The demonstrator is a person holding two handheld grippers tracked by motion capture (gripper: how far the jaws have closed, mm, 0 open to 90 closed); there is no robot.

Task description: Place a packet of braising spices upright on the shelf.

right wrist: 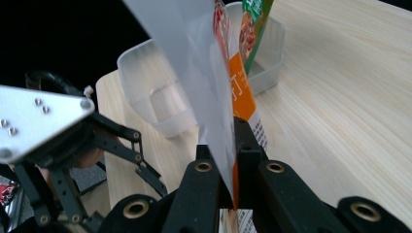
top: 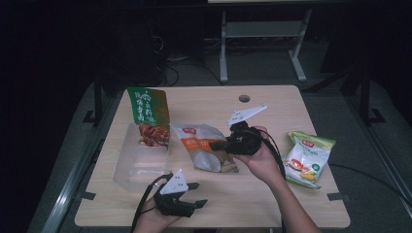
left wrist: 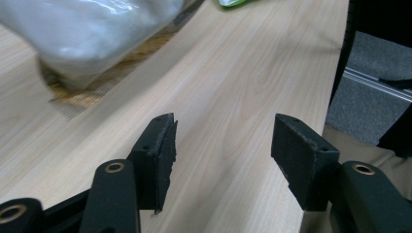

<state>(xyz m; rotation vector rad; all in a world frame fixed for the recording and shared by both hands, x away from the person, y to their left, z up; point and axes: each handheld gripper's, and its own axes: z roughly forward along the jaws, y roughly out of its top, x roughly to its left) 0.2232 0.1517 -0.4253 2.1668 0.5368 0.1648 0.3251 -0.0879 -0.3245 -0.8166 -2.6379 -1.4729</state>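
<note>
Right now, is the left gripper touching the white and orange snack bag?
Apart: the left gripper view shows the left gripper open over bare table, the snack bag beyond.

The white-and-orange snack pouch, seemingly tilted off the table, hangs pinched by its edge.

Both grippers, left gripper and right gripper, are black, topped by grey three-cornered plates, trailing black cables
</note>
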